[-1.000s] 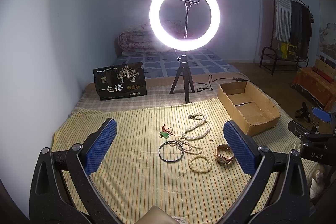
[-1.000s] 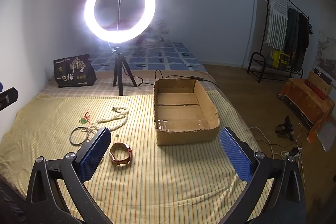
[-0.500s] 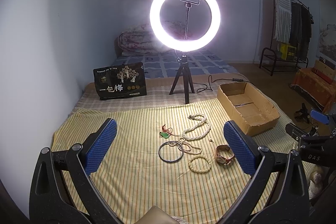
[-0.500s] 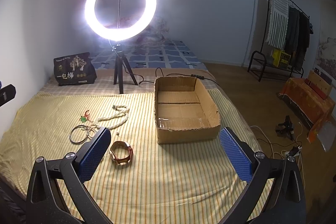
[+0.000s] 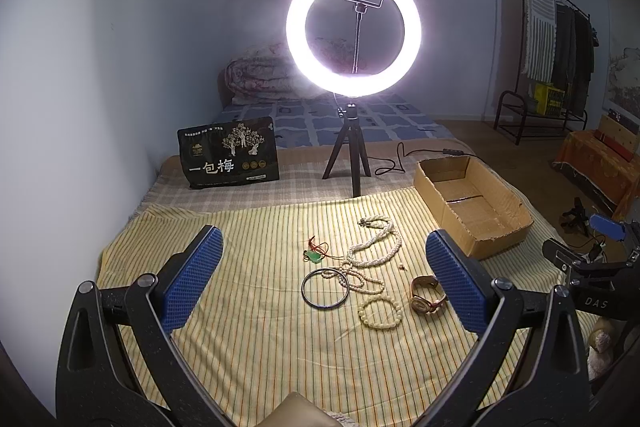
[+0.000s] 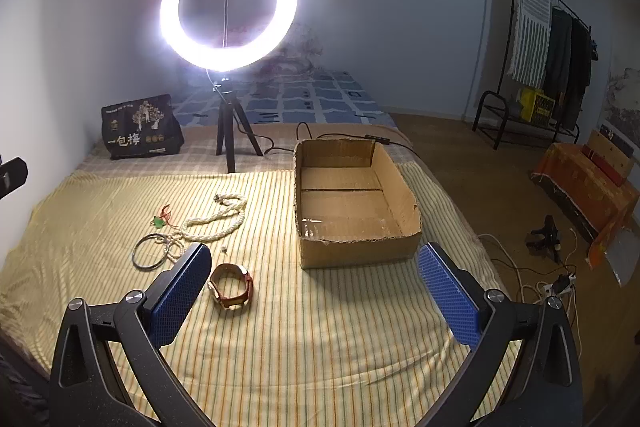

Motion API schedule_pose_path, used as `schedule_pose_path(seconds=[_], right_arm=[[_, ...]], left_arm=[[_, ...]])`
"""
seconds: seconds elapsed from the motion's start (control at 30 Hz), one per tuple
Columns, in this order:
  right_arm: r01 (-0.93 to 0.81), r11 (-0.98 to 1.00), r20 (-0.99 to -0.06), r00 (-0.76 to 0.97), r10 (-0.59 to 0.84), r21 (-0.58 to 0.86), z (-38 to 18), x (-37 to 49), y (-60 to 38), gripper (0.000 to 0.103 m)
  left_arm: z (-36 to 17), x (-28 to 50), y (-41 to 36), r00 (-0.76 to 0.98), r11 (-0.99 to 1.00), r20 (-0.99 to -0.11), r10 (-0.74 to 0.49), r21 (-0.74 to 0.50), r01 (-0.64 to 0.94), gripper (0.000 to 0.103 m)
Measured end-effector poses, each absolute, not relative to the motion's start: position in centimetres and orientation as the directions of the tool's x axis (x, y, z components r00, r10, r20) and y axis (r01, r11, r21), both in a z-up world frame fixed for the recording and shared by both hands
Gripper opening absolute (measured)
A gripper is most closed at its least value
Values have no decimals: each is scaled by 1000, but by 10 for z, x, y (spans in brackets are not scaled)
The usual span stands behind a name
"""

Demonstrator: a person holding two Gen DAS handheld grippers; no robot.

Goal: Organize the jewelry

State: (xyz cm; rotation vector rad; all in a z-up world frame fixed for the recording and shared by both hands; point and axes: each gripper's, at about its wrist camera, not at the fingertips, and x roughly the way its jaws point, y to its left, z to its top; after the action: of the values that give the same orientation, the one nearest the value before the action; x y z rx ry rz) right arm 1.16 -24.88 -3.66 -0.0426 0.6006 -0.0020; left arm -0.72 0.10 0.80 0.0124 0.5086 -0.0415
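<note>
Jewelry lies on the yellow striped cloth [image 5: 248, 327]: a dark bangle [image 5: 325, 288], a pearl necklace [image 5: 374, 245], a cream bead bracelet [image 5: 381, 313], a brown-strap watch [image 5: 427, 297] and a green pendant on red cord [image 5: 314, 255]. An empty cardboard box [image 5: 472, 203] stands to their right. My left gripper [image 5: 324, 275] is open, held above and short of the jewelry. My right gripper [image 6: 314, 279] is open and empty in front of the box [image 6: 352, 199]; the watch [image 6: 231, 285] lies by its left finger, and the necklace [image 6: 218, 221] and bangle [image 6: 150, 251] farther left.
A lit ring light on a tripod [image 5: 354, 163] stands behind the cloth, its cable [image 5: 404, 159] running toward the box. A black printed bag [image 5: 228, 157] leans at the back left. A wall runs along the left. Floor, clothes rack [image 6: 540, 39] and cables [image 6: 532, 279] lie to the right.
Both grippers have shifted only slightly; the scene has drifted a little in both views. Both stay open and no jewelry has moved.
</note>
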Motion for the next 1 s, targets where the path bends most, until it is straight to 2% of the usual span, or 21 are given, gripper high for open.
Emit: schedule_pose_path(seconds=[0.27, 0.53, 0.93, 1.0], right_arm=[[-13, 999, -569, 822, -13, -41, -38, 12, -248, 102], [-105, 994, -625, 778, 63, -30, -53, 26, -242, 102], [-191, 981, -701, 705, 107, -42, -78, 53, -237, 102], [-197, 980, -721, 682, 121, -23, -80, 60, -240, 98]], left_arm=[[3, 0, 5, 858, 999, -513, -33, 1, 39, 103], [-18, 31, 3, 748, 990, -656, -106, -2, 138, 103], [-34, 67, 38, 719, 994, -692, -65, 21, 110, 103], [-45, 76, 49, 698, 996, -716, -32, 36, 83, 103]])
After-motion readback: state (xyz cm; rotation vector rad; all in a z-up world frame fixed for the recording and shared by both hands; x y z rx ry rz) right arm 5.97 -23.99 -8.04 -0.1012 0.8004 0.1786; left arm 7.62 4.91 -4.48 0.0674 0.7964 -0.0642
